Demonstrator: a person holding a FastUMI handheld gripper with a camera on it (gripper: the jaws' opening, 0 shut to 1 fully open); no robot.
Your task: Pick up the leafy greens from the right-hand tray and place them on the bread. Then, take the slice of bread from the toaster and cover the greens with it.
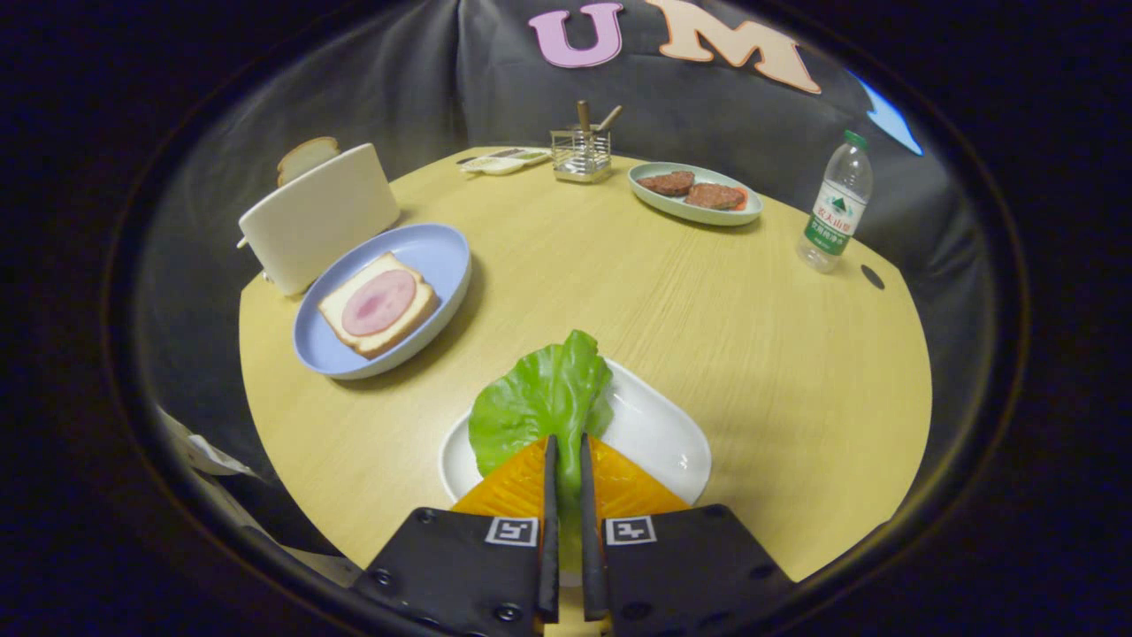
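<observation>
Far left: white toaster (318, 217) with a bread slice (307, 157) poking out the top. Just beside it, touching or nearly so, a blue plate (442, 257) holding bread (378, 304) topped with a round pink ham slice (378, 302). Middle, up close: lettuce leaf (541, 400) draped over a white tray (659, 433), with the gripper (566, 447) nearly closed, fingers pinching the leaf's near end, only a thin gap between them. Way back by the wall: a flat little tray (504, 161), then a wire utensil holder (581, 152) with wooden handles. Further right, a pale green plate (694, 211) with two meat patties (692, 189). Far right, clear water bottle (836, 212), green cap, upright on the wooden table (752, 354).
</observation>
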